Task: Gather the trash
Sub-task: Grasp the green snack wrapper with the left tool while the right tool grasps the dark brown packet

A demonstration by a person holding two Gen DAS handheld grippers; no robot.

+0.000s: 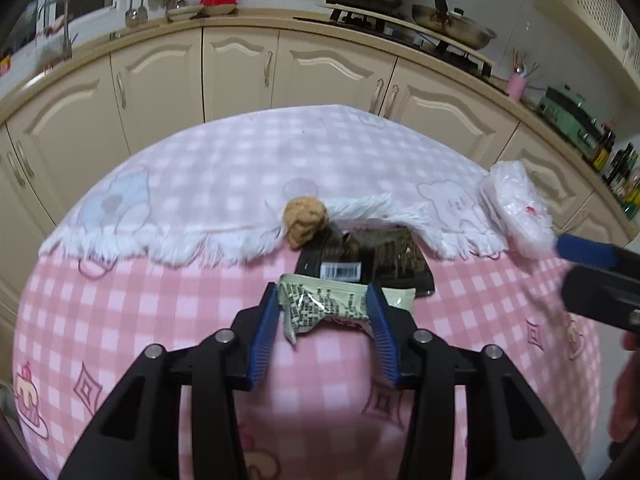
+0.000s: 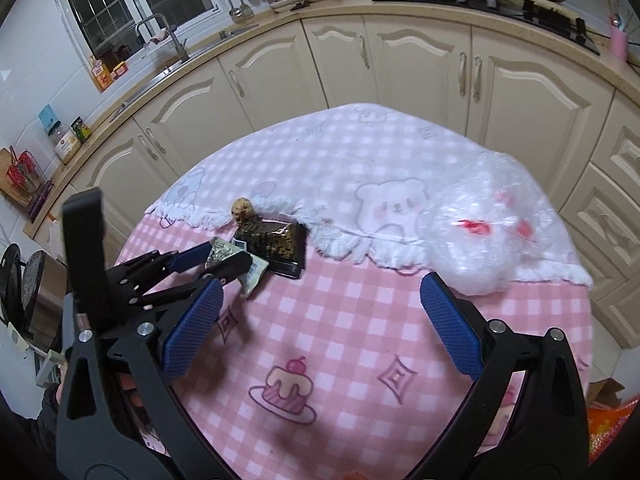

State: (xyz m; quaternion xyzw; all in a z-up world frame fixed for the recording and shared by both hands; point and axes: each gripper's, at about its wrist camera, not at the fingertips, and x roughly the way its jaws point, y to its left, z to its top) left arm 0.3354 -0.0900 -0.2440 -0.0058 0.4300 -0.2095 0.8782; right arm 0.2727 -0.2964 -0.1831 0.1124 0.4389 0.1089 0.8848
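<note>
The pale green wrapper (image 1: 324,306) is between the two blue fingers (image 1: 266,332) of my left gripper (image 1: 324,300), which is closed on it and grasps it near the middle; one crumpled end hangs down on the left side and the other end sticks out to the right. In the right wrist view I see the same wrapper (image 2: 244,270) held at the tip of the left gripper (image 2: 218,258), a little above the pink checked tablecloth (image 2: 360,320). Just beyond it, a black snack packet (image 1: 368,264) with a white barcode label lies flat on the cloth, and a brown crumpled ball of paper (image 1: 306,220) touches its far left corner. Both lie at the fringed edge of a white checked blanket (image 1: 240,176) that covers the far half of the table. To the right, a crumpled clear plastic bag (image 2: 476,232) with red marks rests on this blanket, near the right edge. My right gripper (image 2: 320,320) hovers over the near part of the table with its blue pads (image 2: 452,324) wide apart and nothing between them; the plastic bag is just beyond its right finger, but I cannot tell if they touch. Behind the table there are cream kitchen cabinets (image 1: 240,72) and a counter with a stove (image 1: 404,28) on the far right.
</note>
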